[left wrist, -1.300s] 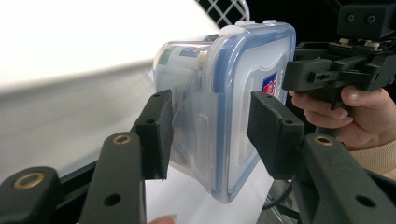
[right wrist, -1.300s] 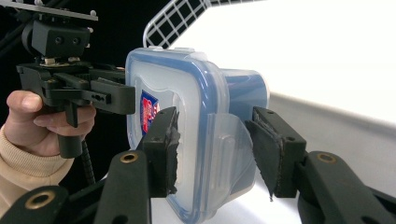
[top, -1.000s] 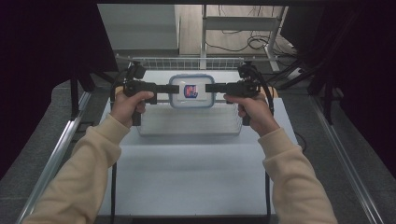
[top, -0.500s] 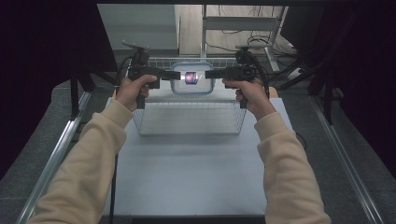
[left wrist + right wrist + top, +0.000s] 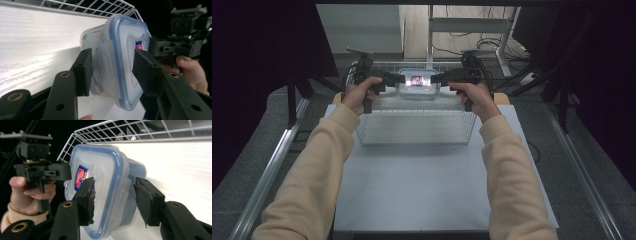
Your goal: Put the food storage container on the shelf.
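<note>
- High view: the left gripper [image 5: 396, 78] and right gripper [image 5: 437, 78] clamp a lidded box [image 5: 417, 84] from both sides, held in the air over the far end of the wire basket [image 5: 414, 127] on the bench [image 5: 412, 190]. The lift and carry look done; setting the box down and letting go are left, by my reading.
- Against the earlier frames, the box and both hands have moved away from the person, from above the basket's middle to its far rim.
- Left gripper view: its jaws grip the box's edge, one on the lid [image 5: 125, 50], one under the base.
- Right gripper view: its jaws pinch the opposite edge of the box [image 5: 105, 185], lid and base between them; the basket [image 5: 130, 130] lies behind.
</note>
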### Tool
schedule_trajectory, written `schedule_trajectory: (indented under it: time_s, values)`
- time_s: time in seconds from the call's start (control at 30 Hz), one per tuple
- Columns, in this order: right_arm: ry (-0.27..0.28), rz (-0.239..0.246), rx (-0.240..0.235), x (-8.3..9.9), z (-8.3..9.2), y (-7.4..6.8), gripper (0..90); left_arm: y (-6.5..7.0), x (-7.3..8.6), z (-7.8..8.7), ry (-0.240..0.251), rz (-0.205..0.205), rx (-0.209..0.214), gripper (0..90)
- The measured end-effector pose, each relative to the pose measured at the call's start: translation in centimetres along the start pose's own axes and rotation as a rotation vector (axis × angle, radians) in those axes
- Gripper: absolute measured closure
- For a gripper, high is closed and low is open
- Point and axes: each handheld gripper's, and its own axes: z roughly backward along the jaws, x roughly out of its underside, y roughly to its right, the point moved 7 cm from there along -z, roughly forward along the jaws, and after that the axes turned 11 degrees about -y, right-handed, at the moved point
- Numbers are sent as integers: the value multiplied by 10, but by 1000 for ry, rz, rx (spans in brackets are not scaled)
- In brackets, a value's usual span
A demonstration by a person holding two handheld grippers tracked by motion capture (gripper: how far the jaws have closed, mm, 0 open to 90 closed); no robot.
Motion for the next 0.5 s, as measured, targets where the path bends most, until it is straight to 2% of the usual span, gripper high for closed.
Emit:
schedule_trajectory:
  time_s: [0.07, 0.23, 0.37, 0.43, 0.5]
  values:
    - [-9, -43, -10, -2, -1, 3, 505, -4, -2, -2, 8, 23, 13, 510]
    - [-1, -112, -10, -4, -6, 9, 484, -10, -5, -6, 17, 64, 30, 487]
    - [13, -122, -10, -5, -7, 9, 475, -11, -4, -8, 16, 82, 42, 400]
    - [36, -122, 12, -4, -6, 7, 335, -9, -4, -2, 60, 59, 11, 329]
    - [73, -98, 17, -4, -1, 2, 306, -5, -1, 6, 91, 11, -47, 281]
